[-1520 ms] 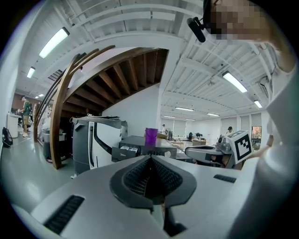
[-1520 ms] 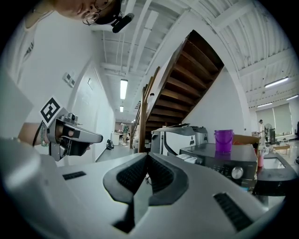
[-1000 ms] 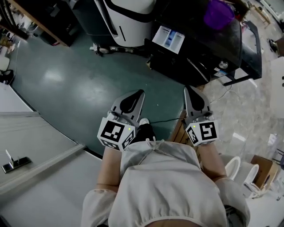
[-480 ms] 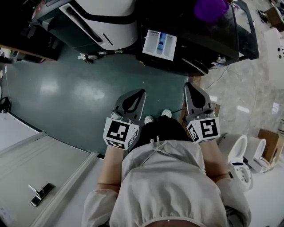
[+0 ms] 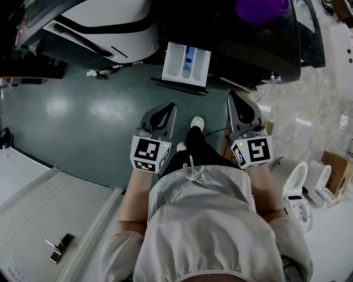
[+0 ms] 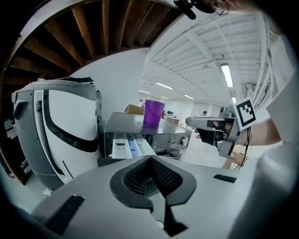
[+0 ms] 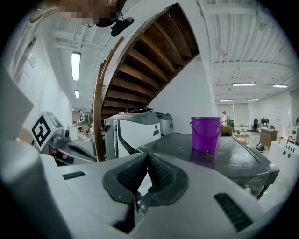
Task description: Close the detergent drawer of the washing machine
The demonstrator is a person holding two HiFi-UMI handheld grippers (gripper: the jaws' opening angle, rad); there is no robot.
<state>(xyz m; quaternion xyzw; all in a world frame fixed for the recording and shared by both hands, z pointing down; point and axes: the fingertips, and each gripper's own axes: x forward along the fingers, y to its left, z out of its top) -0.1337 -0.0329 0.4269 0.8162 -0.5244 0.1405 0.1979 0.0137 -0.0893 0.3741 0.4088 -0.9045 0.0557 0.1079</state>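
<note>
The dark washing machine (image 5: 259, 52) stands at the top of the head view, with its white detergent drawer (image 5: 186, 63) pulled out toward me, a blue compartment showing inside. My left gripper (image 5: 167, 108) is shut and empty, a little short of the drawer and just left of it. To the right of the drawer my right gripper (image 5: 237, 98) points at the machine's front, also shut and empty. The left gripper view shows the open drawer (image 6: 127, 145) ahead of the left gripper (image 6: 150, 158). The right gripper (image 7: 148, 155) looks over the machine's top (image 7: 229, 158).
A purple bucket (image 5: 261, 10) stands on the washing machine. A large white appliance (image 5: 105, 27) is to the left of it. A pale ramp (image 5: 49, 220) lies at lower left, with white toilet-like fixtures (image 5: 295, 193) and a cardboard box (image 5: 333, 168) at right. A wooden staircase (image 7: 140, 65) rises overhead.
The person has stepped toward the washing machine, so the open drawer is now much nearer to both grippers. Both grippers stay shut and keep their spacing.
</note>
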